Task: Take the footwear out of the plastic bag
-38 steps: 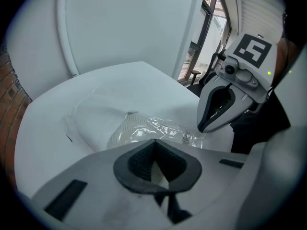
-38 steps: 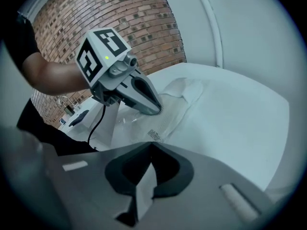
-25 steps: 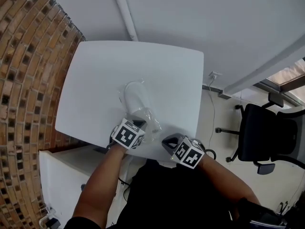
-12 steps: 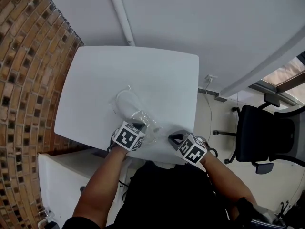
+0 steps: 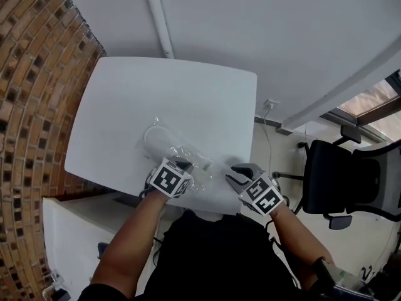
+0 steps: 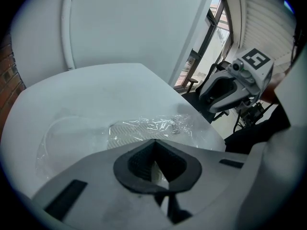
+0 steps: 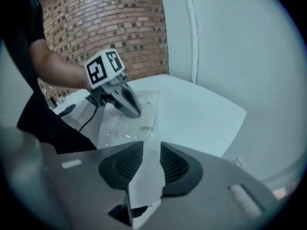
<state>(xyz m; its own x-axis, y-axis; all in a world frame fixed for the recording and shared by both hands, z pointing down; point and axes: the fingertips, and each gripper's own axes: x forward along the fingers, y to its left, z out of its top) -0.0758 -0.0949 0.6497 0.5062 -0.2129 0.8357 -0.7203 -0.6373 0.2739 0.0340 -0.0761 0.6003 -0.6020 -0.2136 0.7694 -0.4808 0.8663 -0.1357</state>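
Left forearm (image 5: pixel 128 243): bare, rising from the lower left of the head view to the marker cube.
Left gripper (image 5: pixel 183 166): at the table's near edge, left of centre, tips on the near end of the plastic bag (image 5: pixel 188 157). In its own view the left gripper (image 6: pixel 154 143) has its pads meeting at the tips, with thin film pinched between them.
Right gripper (image 5: pixel 237 173): lower centre right of the head view, over the table's near right corner and clear of the bag. In its own view the right gripper (image 7: pixel 151 147) has its pads standing apart. They have just been opening, and only bare table shows through the gap.
Plastic bag (image 6: pixel 158 124): clear and crinkled, flat on the table, running from the left gripper's tips up and to the left.
Footwear (image 5: pixel 161 144): white, inside the bag. Its ridged sole (image 6: pixel 127 131) shows through the film.
Table (image 5: pixel 207 99): white, filling the middle of the head view.
Brick wall (image 5: pixel 31 74): along the left edge.
Office chair (image 5: pixel 341 180): black, far right.
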